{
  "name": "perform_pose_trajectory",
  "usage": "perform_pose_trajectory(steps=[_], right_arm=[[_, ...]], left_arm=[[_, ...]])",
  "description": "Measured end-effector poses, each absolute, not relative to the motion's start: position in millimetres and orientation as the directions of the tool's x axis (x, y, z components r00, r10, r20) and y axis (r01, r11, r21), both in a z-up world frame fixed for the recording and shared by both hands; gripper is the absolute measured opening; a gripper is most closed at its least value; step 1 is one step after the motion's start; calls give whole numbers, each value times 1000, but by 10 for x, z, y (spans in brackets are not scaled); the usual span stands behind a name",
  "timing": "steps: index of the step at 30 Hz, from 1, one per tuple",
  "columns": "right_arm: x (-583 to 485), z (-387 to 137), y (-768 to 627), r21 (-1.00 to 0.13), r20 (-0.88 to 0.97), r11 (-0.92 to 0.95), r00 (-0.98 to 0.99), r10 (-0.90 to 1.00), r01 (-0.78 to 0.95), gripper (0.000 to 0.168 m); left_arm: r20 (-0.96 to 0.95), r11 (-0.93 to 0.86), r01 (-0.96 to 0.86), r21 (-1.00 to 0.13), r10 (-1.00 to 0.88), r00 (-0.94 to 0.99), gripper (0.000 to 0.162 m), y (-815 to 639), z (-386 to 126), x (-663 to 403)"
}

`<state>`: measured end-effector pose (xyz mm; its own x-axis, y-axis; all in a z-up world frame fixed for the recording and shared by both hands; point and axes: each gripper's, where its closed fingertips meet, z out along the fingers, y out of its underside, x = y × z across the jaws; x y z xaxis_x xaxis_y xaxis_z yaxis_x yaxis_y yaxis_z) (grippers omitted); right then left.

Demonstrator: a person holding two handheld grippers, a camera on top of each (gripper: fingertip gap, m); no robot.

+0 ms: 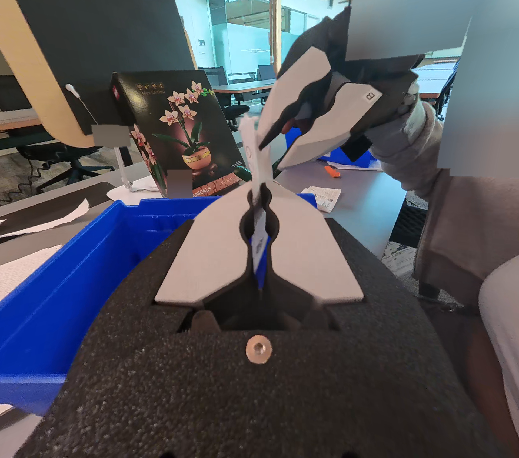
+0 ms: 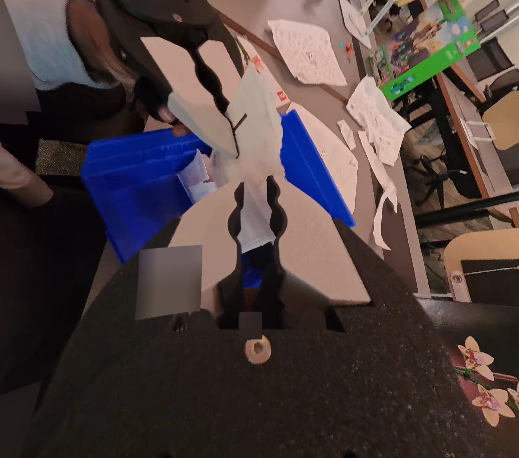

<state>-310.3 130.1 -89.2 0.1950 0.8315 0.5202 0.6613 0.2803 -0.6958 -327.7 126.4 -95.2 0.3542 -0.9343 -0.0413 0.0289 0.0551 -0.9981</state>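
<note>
At frame centre the left gripper has its jaws clamped on a white paper bag above the blue bin, and the right gripper pinches the same bag, jaws narrow. Judging by the taut paper, both grips should stay firm near the edge, over the bin. A flower box stands behind on the table

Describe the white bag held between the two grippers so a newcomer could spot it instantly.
Find the blue bin on the grey table. Above it, the left gripper and right gripper both pinch the white bag. Unlike the torn paper lying flat, it hangs airborne.
</note>
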Motion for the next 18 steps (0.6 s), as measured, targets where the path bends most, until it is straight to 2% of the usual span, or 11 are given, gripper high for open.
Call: perform_pose_trajectory(steps=[7,9,11,14,18], right_arm=[[-3060,-1124,1297,-637,454,205,147,879,743,23],[-3099,-1138,1312,-625,489,253,118,864,738,11],[-3132,-1170,1276,-611,495,296,64,866,734,2],[-3142,-1244,1226,-587,506,349,-6,863,731,1],[-3142,-1502,1229,-575,470,343,-44,881,743,0]], left_arm=[[-94,99,-6,-995,-927,364,2,1237,-1051,-3198],[-95,94,-21,-995,-923,372,3,1231,-1072,-3194],[-87,74,-50,-996,-925,370,15,1224,-1125,-3189],[-99,76,-76,-994,-917,387,35,1248,-1115,-3330],[-86,47,-108,-993,-916,392,36,1254,-1040,-3597]])
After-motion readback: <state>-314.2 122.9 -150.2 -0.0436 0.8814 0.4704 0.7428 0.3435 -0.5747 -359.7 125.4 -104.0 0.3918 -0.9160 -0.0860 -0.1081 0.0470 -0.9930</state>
